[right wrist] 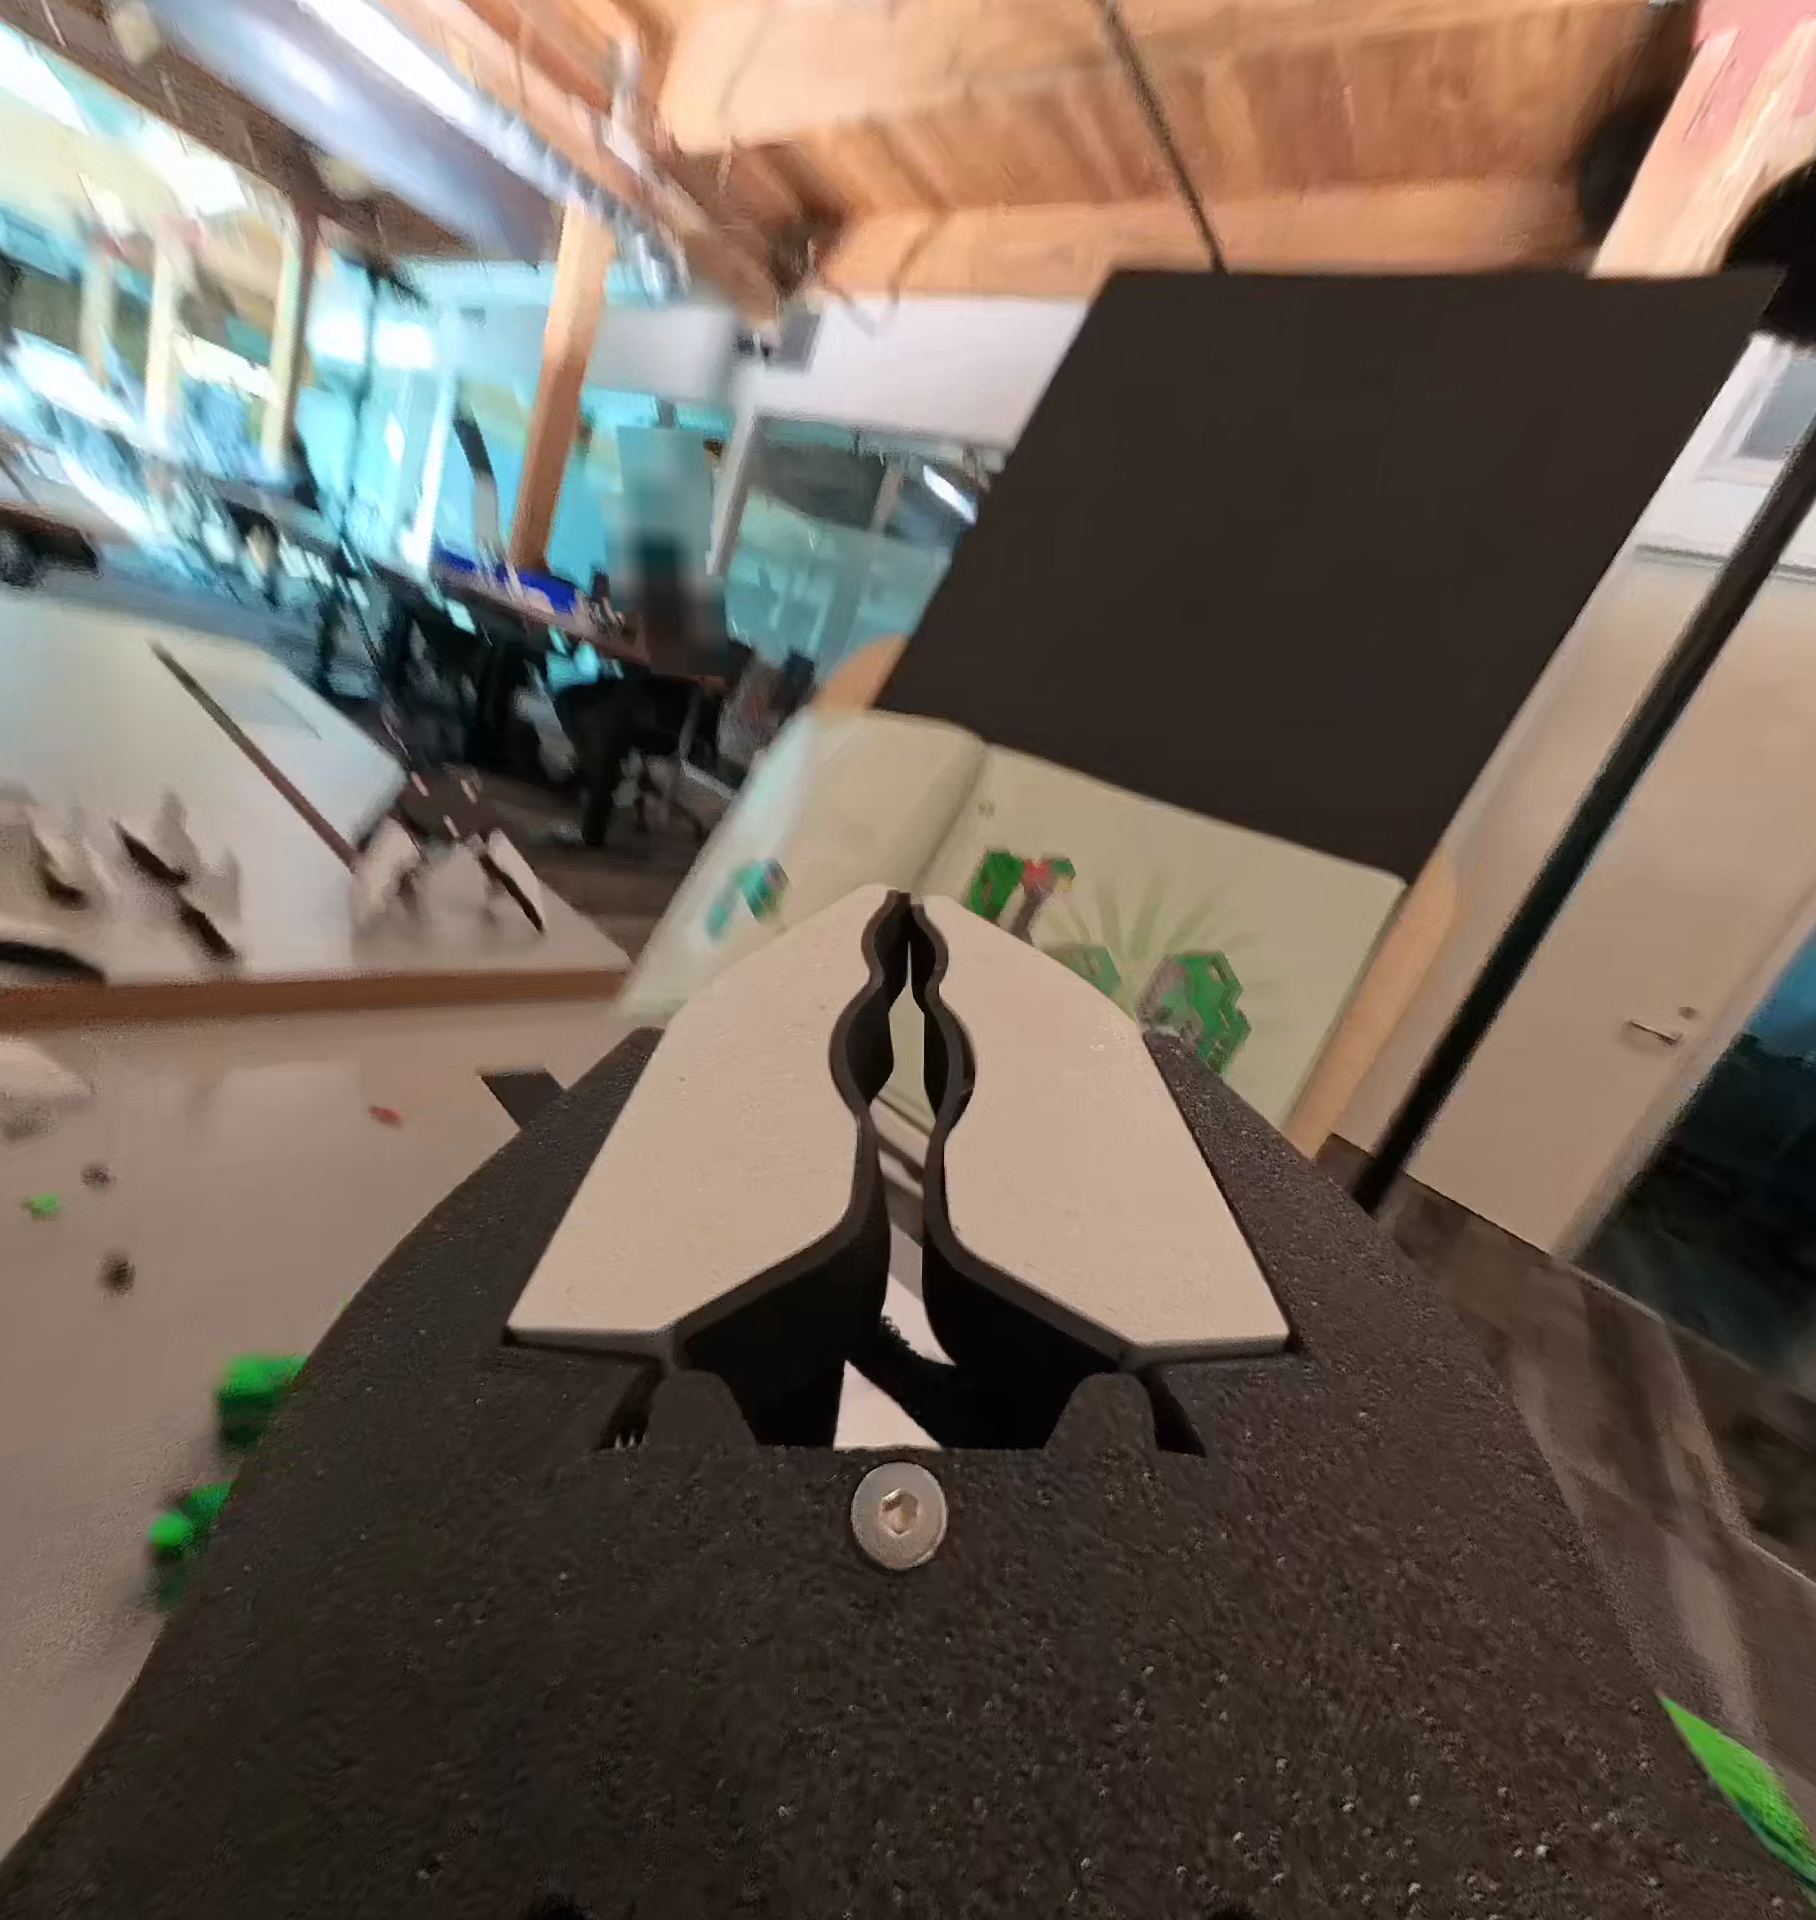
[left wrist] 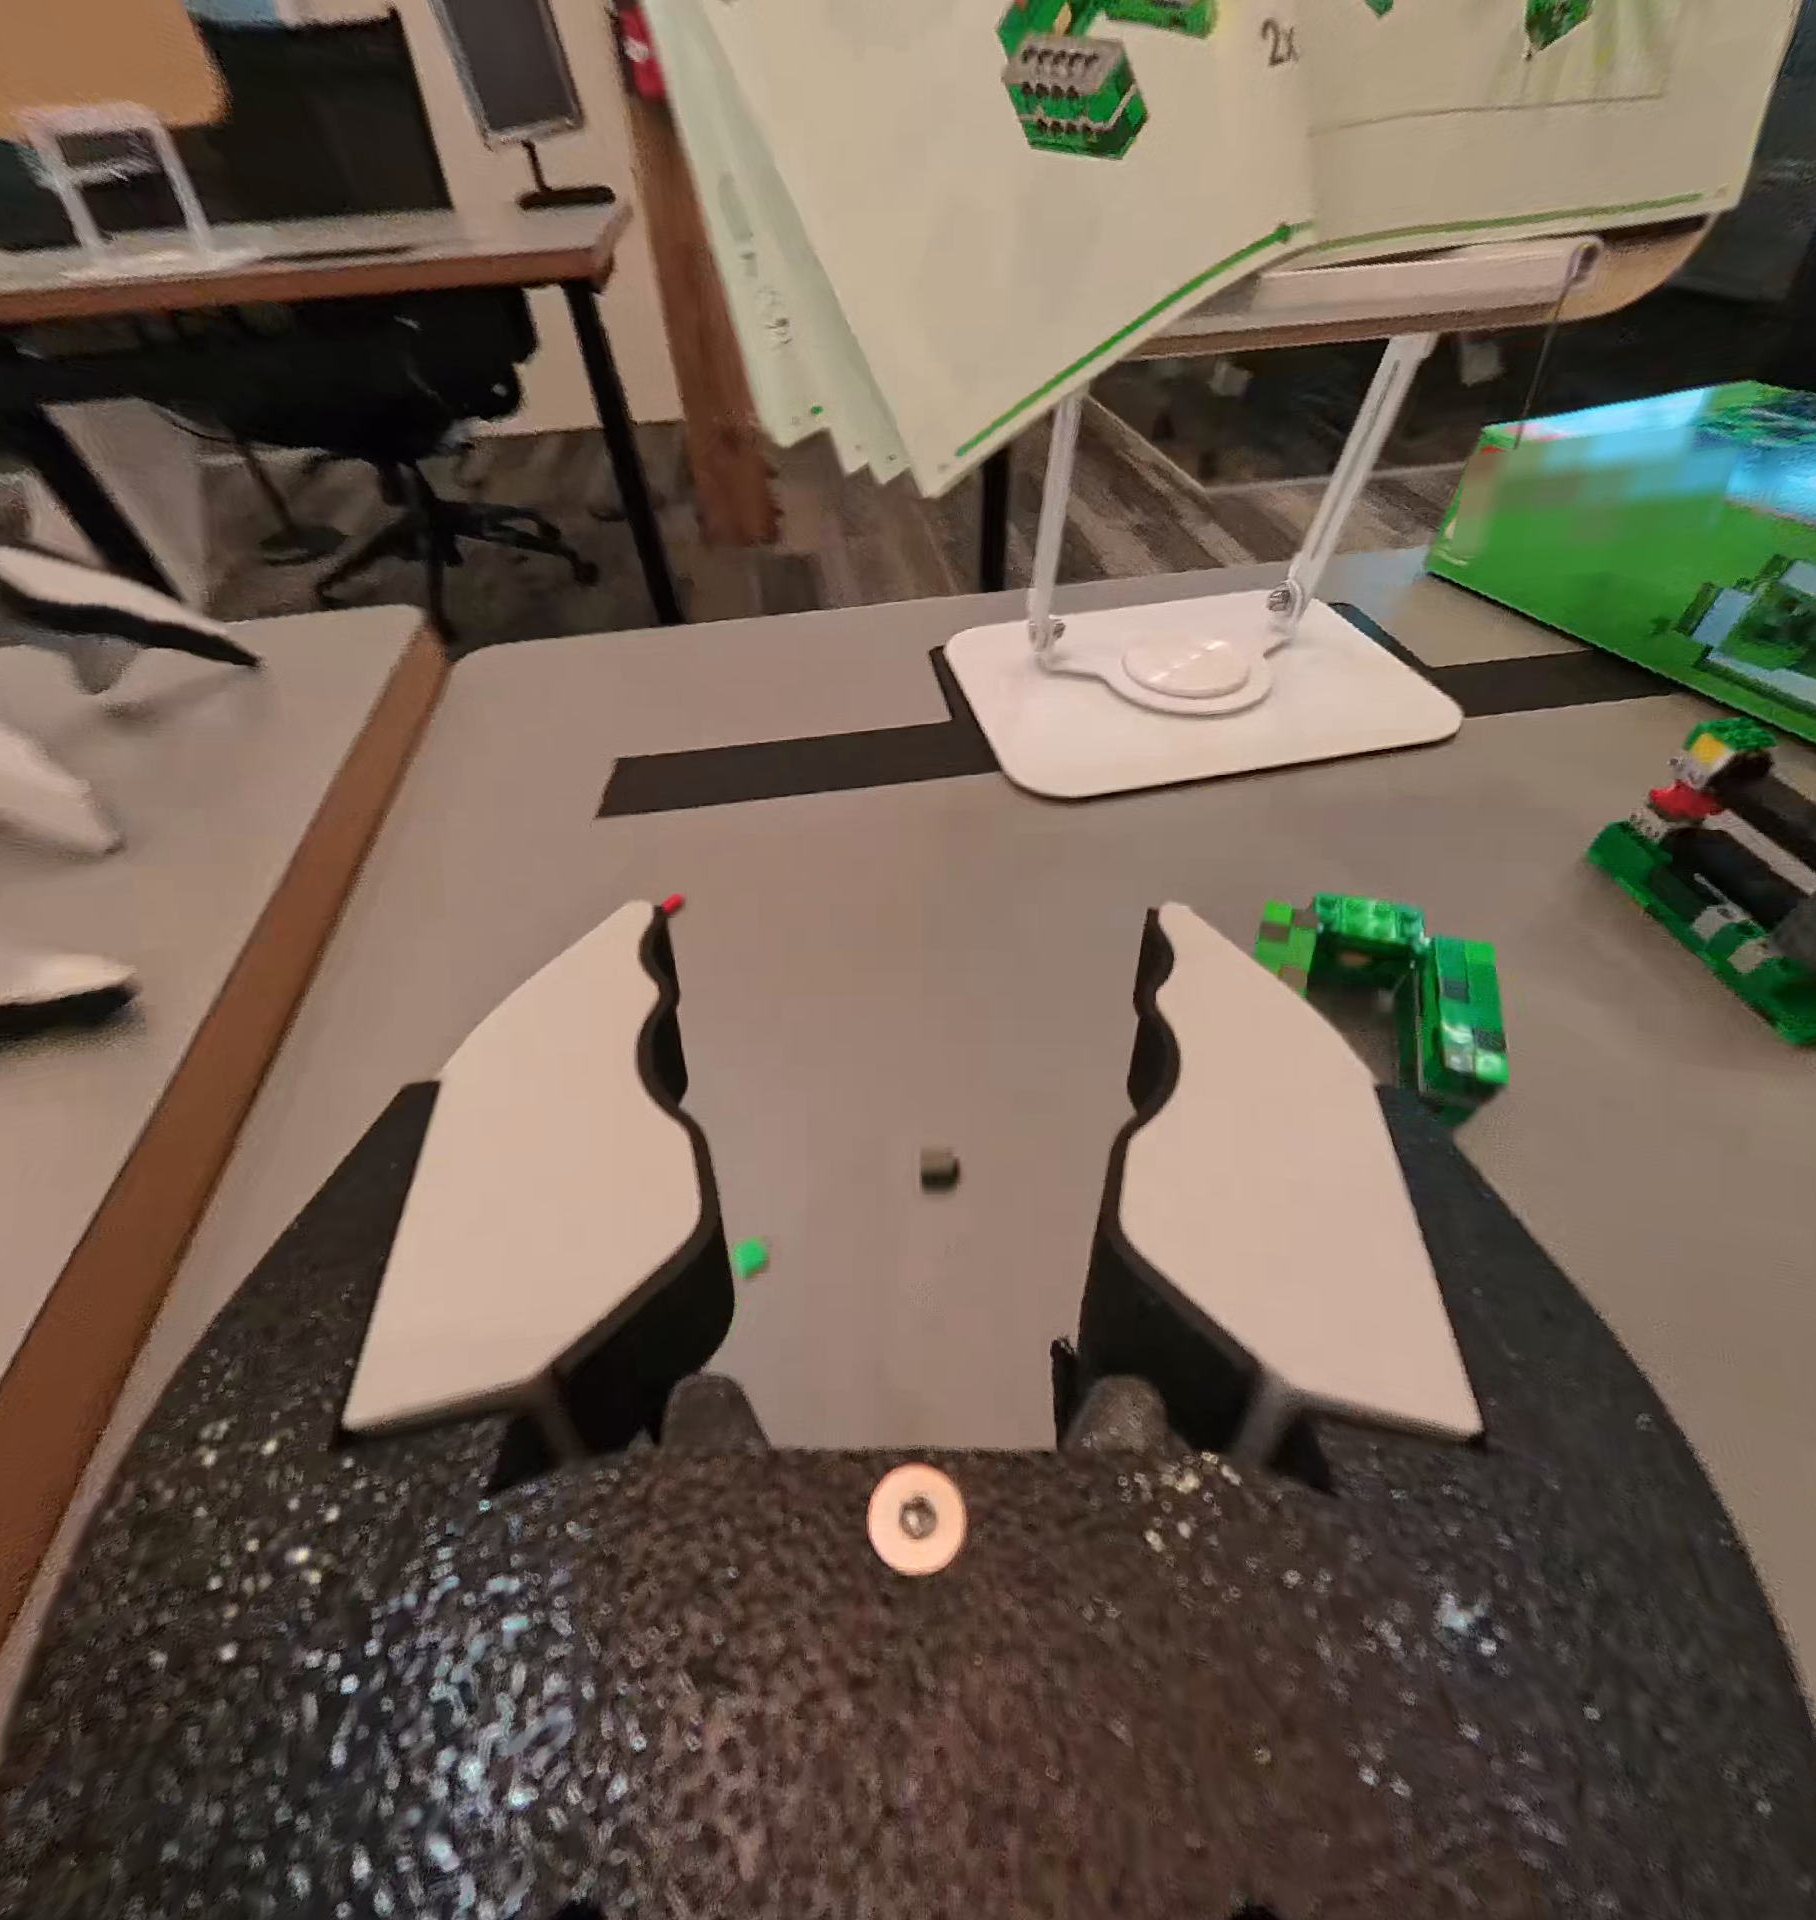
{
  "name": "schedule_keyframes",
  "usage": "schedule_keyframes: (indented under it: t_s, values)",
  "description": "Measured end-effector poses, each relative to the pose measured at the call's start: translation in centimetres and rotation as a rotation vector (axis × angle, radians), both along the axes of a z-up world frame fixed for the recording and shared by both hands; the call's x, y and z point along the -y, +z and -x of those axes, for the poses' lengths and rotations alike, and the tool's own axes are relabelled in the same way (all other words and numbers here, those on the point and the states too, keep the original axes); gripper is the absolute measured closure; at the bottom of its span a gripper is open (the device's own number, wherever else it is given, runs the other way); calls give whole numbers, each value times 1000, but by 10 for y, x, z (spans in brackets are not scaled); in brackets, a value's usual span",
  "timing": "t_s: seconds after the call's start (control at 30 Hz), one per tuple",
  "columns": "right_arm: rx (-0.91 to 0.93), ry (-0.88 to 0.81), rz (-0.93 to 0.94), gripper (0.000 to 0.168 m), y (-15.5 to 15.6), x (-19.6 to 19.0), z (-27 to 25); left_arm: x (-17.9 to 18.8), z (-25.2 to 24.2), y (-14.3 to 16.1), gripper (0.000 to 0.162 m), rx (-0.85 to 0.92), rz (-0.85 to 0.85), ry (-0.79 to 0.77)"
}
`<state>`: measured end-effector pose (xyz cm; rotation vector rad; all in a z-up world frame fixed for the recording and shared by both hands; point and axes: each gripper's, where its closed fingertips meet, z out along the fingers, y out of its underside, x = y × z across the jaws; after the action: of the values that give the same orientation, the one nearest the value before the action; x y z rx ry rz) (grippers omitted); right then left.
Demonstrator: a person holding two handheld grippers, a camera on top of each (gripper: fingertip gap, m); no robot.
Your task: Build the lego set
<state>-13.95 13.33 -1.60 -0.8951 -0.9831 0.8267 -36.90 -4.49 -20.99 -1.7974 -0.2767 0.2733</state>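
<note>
A: What are the tongs doing on the left side?

B: The left gripper (left wrist: 909, 925) hangs over the grey table (left wrist: 883, 862) with its fingers spread wide and nothing between them. Below the gap lies a small dark piece (left wrist: 940, 1167), and a tiny green piece (left wrist: 750, 1258) sits just beside the inner edge of the left finger. A red speck (left wrist: 673, 904) peeps out at that finger's tip; most of it is hidden.

A: And the model itself?

B: A green lego block assembly (left wrist: 1397, 982) rests on the table just to the right of the right finger, partly covered by it. Farther right a larger green build (left wrist: 1745, 904) with dark parts runs off the frame edge. Behind it lies a green box (left wrist: 1662, 540), also cut off.

A: The instructions?

B: An open instruction booklet (left wrist: 1143, 208) leans on a white stand (left wrist: 1205, 696); its top is out of frame.

A: The right side?

B: The right gripper (right wrist: 906, 920) is raised and tilted, fingers drawn nearly together with only a thin slit between the tips, gripping nothing I can see. That view is blurred. The booklet (right wrist: 1039, 883) shows behind the fingers, and smeared green bits (right wrist: 249, 1387) lie on the table at lower left, too blurred to make out.
</note>
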Motion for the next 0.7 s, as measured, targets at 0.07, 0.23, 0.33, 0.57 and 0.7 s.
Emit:
schedule_keyframes:
  t_s: [0.07,0.23,0.33,0.57,0.7]
  values:
    - [-77,82,61,168,16,23,-5,33,1,-1,65,-42,-50,108]
    - [-3,105,173,167,0,48,-10,77,2,-39,62,24,55,152]
    - [106,62,178,160,-27,54,-18,80,0,-54,76,38,149,86]
    - [434,67,136,159,-127,78,-48,13,45,-50,123,-114,324,-136]
    - [521,85,193,159,-165,86,-65,-38,94,-79,137,-168,548,-253]
